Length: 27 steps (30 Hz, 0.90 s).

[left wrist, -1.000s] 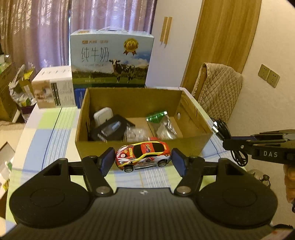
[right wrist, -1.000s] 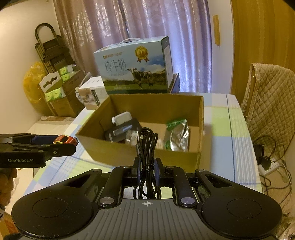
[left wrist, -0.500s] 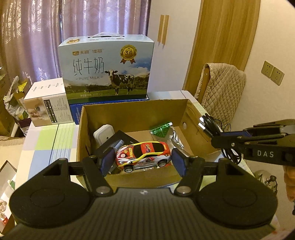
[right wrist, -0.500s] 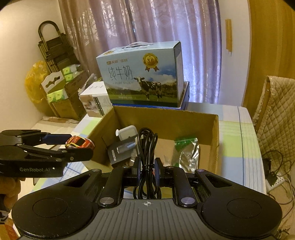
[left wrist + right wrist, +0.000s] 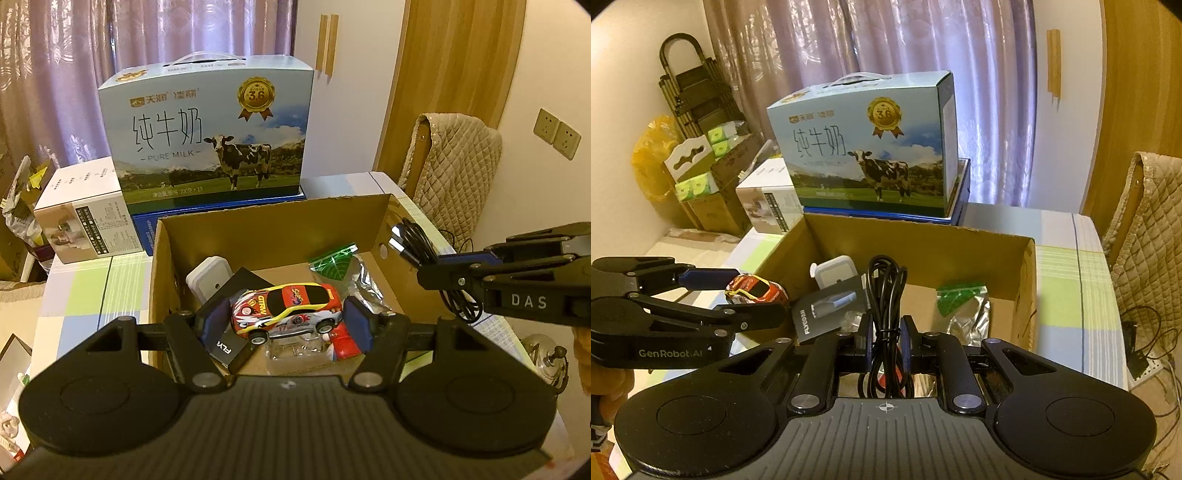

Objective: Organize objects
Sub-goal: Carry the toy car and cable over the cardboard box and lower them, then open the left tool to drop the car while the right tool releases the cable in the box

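1. Holding a toy car [image 5: 286, 312] between its blue pads, the left hand-held gripper [image 5: 286, 321] now hangs over the open cardboard box [image 5: 273, 225]; a second ago it was short of the near wall.
2. The right hand-held gripper [image 5: 884, 345] is clamped on a coiled black cable [image 5: 886, 295], likewise carried forward over the box's right side.
3. Inside the box lie a white device [image 5: 208, 275], a black packet [image 5: 236, 321] and a green-topped foil bag [image 5: 341, 264].
4. A milk carton [image 5: 210, 136] stands on the table [image 5: 92, 284] beyond the far wall, unmoved.
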Motion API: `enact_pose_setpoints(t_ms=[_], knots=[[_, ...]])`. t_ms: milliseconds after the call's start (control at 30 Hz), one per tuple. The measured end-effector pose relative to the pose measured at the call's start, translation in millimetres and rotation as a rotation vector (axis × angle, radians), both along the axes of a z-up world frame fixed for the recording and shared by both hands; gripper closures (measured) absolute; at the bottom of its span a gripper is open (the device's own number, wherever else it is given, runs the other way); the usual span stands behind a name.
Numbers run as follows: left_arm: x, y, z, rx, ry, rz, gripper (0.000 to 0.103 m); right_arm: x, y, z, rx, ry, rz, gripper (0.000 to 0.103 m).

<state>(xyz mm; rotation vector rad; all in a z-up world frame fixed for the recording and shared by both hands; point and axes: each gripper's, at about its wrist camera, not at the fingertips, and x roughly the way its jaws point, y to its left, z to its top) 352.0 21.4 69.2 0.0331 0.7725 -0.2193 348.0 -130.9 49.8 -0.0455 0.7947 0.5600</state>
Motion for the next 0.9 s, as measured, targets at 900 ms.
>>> enact_pose_setpoints(t_ms=[900], knots=[[56.5,-2.8,-29.6,-0.085,0.047,0.035,0.039,41.3,-10.9,-31.9,0.027,0.088,-0.074,0.091]])
